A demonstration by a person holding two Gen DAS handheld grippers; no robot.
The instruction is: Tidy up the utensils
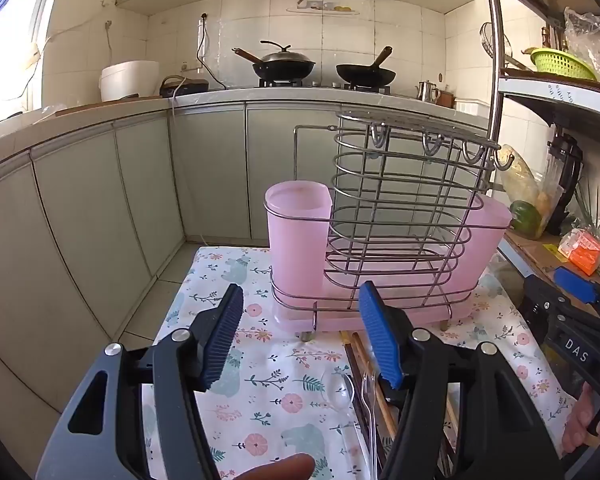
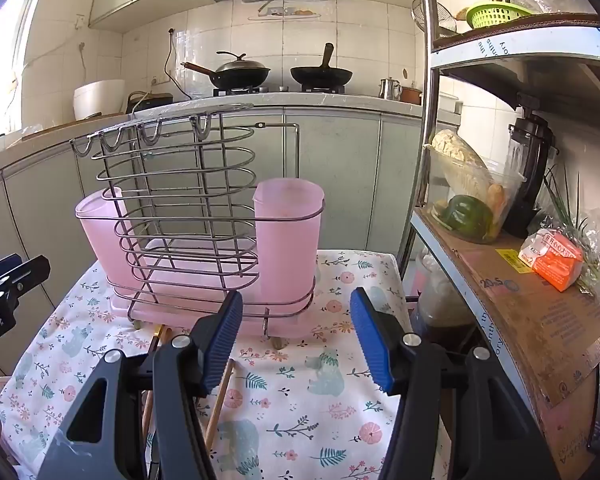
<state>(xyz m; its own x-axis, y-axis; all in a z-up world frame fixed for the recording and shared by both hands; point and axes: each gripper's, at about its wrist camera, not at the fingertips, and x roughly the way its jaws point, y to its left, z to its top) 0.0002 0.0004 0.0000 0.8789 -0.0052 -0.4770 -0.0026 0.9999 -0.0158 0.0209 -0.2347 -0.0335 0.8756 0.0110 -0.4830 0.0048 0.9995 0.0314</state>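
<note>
**Both claws hanging over the flowery worktop, rack sitting dead ahead**

The left claw is hovering spread wide with nothing in it, and the right claw is doing the same, wide apart and empty. Right in front of both is the wire rack with its pink cup sitting at one end and a pink tray lying under it, all standing on the floral cloth that's covering the worktop.

The utensils are lying on the cloth just in front of the rack: a bunch of chopsticks running toward the camera, partly hiding under the left claw's right-hand finger, plus a clear plastic spoon and a clear fork lying next to them. From the right wrist view the chopsticks are peeking out beneath the left-hand finger.

Around it: a metal shelf is crowding the right side of the worktop, carrying a tub of vegetables, a blender and an orange packet. Further back, two woks are sitting on the stove, with a white cooker sitting on the counter to the left.
</note>
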